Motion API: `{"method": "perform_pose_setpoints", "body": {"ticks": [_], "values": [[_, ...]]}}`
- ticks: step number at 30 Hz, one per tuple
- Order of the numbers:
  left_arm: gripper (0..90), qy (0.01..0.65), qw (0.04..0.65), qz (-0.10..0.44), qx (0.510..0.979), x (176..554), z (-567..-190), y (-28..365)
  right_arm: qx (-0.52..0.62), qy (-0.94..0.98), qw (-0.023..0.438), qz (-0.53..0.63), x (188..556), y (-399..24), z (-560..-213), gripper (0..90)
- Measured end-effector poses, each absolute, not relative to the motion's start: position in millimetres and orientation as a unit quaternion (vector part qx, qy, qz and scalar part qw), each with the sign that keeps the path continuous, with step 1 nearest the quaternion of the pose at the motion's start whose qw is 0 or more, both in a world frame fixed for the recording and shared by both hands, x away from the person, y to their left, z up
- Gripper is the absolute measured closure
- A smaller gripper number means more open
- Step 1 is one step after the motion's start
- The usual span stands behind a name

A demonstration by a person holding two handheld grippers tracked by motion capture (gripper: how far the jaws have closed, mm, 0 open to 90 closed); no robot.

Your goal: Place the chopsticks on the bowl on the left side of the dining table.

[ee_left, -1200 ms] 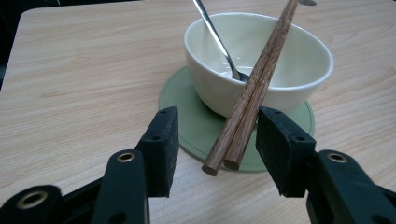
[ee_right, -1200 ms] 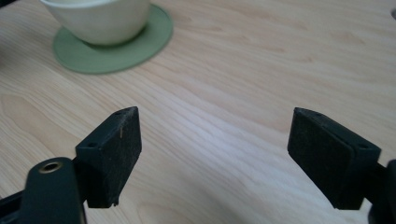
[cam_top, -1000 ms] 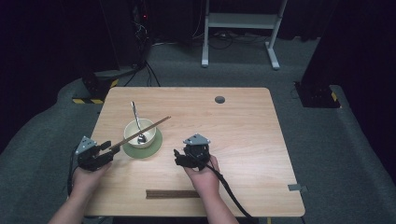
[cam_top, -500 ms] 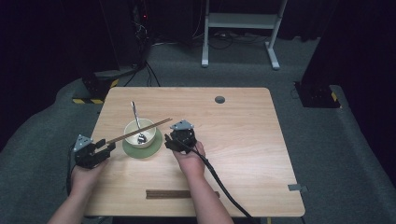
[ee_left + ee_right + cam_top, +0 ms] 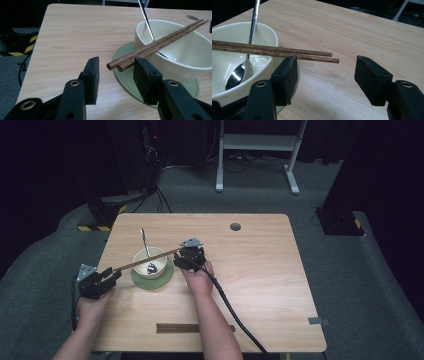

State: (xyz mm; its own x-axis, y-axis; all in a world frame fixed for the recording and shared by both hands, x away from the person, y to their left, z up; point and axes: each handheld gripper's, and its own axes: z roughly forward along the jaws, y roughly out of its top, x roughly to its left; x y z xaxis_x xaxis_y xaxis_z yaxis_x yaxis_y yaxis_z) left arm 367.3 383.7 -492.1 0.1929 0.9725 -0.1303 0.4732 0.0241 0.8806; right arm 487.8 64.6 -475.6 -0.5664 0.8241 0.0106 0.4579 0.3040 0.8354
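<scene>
Across the rim of the cream bowl (image 5: 149,262) lies a pair of wooden chopsticks (image 5: 148,260), bridging it from near left to far right, so that both ends overhang and stand clear of the counter (image 5: 260,270), free to be taken. The bowl sits on a green saucer (image 5: 165,279) near the left side of the counter, and a metal spoon (image 5: 146,251) leans inside it, its handle pointing to the far edge, under the chopsticks.

The left gripper (image 5: 116,72) sits at the near-left ends of the sticks. Its fingers (image 5: 91,80) have just been closing, and the two butt ends lie between them, close against the right finger; whether that pad already presses on the wood I cannot tell, and the left finger is plainly apart, so no grip is made yet.

The right gripper (image 5: 325,75) is at the far-right tips in the high view (image 5: 192,255). Its fingers (image 5: 372,78) are released and wide, and the tapered tips hang in the gap just above the left finger, touching neither.

With one gripper at each end, the aim seems to be to lift the pair level off the bowl without tipping it or disturbing the spoon. A second pair of sticks (image 5: 195,327) lies flat near the counter's near edge.
</scene>
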Motion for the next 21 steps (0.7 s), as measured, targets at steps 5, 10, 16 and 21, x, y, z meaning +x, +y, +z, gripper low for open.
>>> {"method": "perform_pose_setpoints", "body": {"ticks": [5, 10, 16, 21], "values": [[60.0, 0.570, 0.437, 0.288, 0.633, 368, -492, 384, 0.411, 0.778, 0.212, 0.426, 494, 69, -479, 35.7], [63.0, 0.573, 0.440, 0.284, 0.631, 370, -493, 383, 0.402, 0.782, 0.202, 0.431, 496, 72, -480, 35.7], [63.0, 0.572, 0.442, 0.283, 0.630, 371, -493, 383, 0.384, 0.789, 0.191, 0.439, 497, 76, -480, 36.8], [62.5, 0.572, 0.445, 0.281, 0.630, 371, -493, 383, 0.375, 0.796, 0.193, 0.433, 494, 78, -480, 38.1]]}}
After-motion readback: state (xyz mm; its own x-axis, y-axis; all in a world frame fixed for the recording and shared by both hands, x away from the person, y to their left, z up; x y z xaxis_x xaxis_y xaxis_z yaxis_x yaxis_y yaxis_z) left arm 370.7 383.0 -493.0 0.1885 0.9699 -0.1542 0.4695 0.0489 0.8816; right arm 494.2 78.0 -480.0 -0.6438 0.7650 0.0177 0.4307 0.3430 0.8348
